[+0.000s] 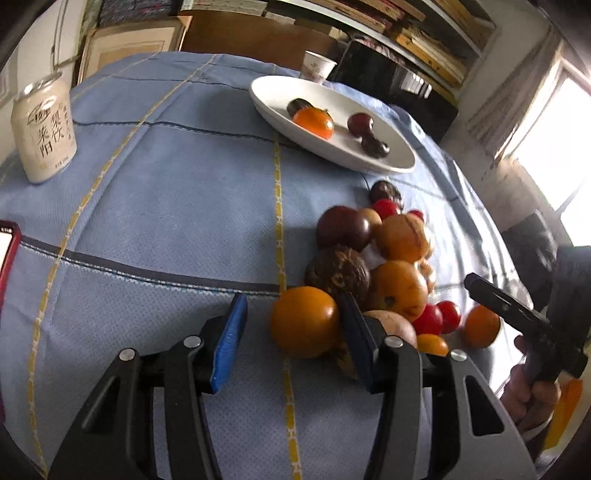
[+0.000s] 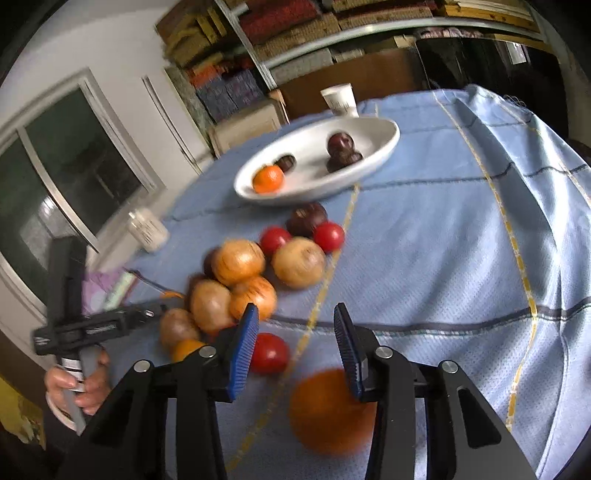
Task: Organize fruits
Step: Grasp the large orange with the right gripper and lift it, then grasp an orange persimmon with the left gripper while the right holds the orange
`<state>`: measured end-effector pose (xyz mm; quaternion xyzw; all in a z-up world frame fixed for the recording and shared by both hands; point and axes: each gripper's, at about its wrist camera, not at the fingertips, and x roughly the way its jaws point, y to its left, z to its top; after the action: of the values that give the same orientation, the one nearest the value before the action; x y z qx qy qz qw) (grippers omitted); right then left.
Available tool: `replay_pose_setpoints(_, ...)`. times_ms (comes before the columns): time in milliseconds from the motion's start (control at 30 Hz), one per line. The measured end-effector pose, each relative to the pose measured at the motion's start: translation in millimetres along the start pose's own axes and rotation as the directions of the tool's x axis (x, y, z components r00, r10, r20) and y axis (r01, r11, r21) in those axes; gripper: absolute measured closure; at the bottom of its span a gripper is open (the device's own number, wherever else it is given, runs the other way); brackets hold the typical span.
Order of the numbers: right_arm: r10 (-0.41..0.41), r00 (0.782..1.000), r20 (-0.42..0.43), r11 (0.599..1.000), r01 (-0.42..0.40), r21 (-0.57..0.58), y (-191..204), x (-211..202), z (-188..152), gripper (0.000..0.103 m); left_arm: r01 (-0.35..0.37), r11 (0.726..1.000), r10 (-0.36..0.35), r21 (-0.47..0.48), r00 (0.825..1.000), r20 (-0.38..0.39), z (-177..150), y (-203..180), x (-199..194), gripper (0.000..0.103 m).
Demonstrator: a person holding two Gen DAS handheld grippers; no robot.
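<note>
Heaped loosely on the blue cloth-covered worktop [image 1: 166,206]: a pile of round fruits [image 1: 384,266] — glossy oranges, dull brown-skinned ones, dark purple plums and small red tomatoes, most touching one another. At the near end of the pile, a smooth round orange [image 1: 304,321], sitting between the blue-padded fingers of the left gripper [image 1: 295,332]; jaws spread wide, right pad just beside the fruit, left pad apart from it, nothing clamped. Farther back toward the worktop's far edge, a shallow white oval ceramic dish [image 1: 399,162] carrying one orange [image 1: 314,122] and three dark plums [image 1: 360,123].

In the right wrist view, same heap [image 2: 240,280] to the left of a yellow stripe in the cloth, same white dish [image 2: 388,144] beyond it. Right gripper [image 2: 295,350] open too, blue pads apart and empty; a blurred orange fruit [image 2: 328,413] low beside its right finger, contact hard to judge through the blur, and a red tomato [image 2: 269,352] just beside its left finger.

Near the worktop's left edge, a pale beverage can with dark printed characters [image 1: 44,129]. Past the dish at the far edge, a white paper cup [image 1: 317,66]. Behind, shelves stacked with books [image 2: 295,33].
</note>
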<state>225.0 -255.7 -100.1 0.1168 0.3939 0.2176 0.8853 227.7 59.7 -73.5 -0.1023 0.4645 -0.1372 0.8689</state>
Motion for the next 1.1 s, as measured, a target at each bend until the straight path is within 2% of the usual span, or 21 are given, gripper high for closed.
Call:
replay_pose_setpoints(100,-0.045,0.999,-0.008,0.998,0.044,-0.036,1.6,-5.9,-3.1,0.058,-0.005,1.000,0.005,0.004,1.000,-0.004,-3.4,-0.7,-2.3,0.052)
replay_pose_setpoints(167,-0.112,0.994,-0.015,0.990,0.110,-0.093,5.6,-10.4,-8.2,0.057,-0.009,1.000,0.009,0.015,1.000,-0.004,-5.2,-2.0,-3.1,0.052)
replay_pose_setpoints(233,-0.203,0.979,-0.027,0.970,0.197,-0.142,6.9,-15.2,-14.8,0.048,-0.002,1.000,0.002,0.012,1.000,-0.004,-5.4,-0.7,-3.3,0.052)
replay_pose_setpoints(533,-0.315,0.944,-0.097,0.934,0.290,-0.208,-9.0,-29.5,-45.0,0.049,-0.015,1.000,0.016,0.025,1.000,-0.008,-3.4,-2.3,-2.6,0.052)
replay_pose_setpoints(633,-0.322,0.943,-0.080,0.930,0.300,-0.213,-8.2,-36.4,-49.6,0.057,-0.007,1.000,0.007,0.025,1.000,-0.008,-2.1,-0.7,-1.7,0.052)
replay_pose_setpoints(700,-0.311,0.947,-0.082,0.936,0.291,-0.196,-9.9,-38.5,-49.1,0.057,-0.011,1.000,0.011,0.022,1.000,-0.006,-1.9,-1.2,-1.8,0.053)
replay_pose_setpoints(733,-0.309,0.947,-0.084,0.938,0.289,-0.193,-9.9,-38.9,-48.7,0.058,-0.012,1.000,0.012,0.028,1.000,-0.005,-2.6,-2.7,-2.3,0.056)
replay_pose_setpoints(767,-0.308,0.948,-0.083,0.938,0.288,-0.195,-9.7,-39.5,-49.1,0.058,-0.002,1.000,0.002,0.031,1.000,-0.008,-3.1,-3.6,-3.0,0.065)
replay_pose_setpoints(800,-0.304,0.949,-0.082,0.939,0.284,-0.194,-9.2,-39.8,-49.3,0.058,0.021,0.999,-0.020,0.030,1.000,-0.015,-4.1,-4.3,-4.5,0.066)
replay_pose_setpoints(967,-0.261,0.962,-0.080,0.952,0.242,-0.185,-3.3,-43.8,-50.2,0.058,0.044,0.999,-0.044,0.004,0.999,-0.029,-6.2,0.0,-5.5,0.066)
replay_pose_setpoints(1100,-0.240,0.968,-0.071,0.957,0.224,-0.182,0.1,-47.0,-49.5,0.058,0.012,1.000,-0.012,0.019,1.000,-0.022,-12.4,-3.3,-11.7,0.066)
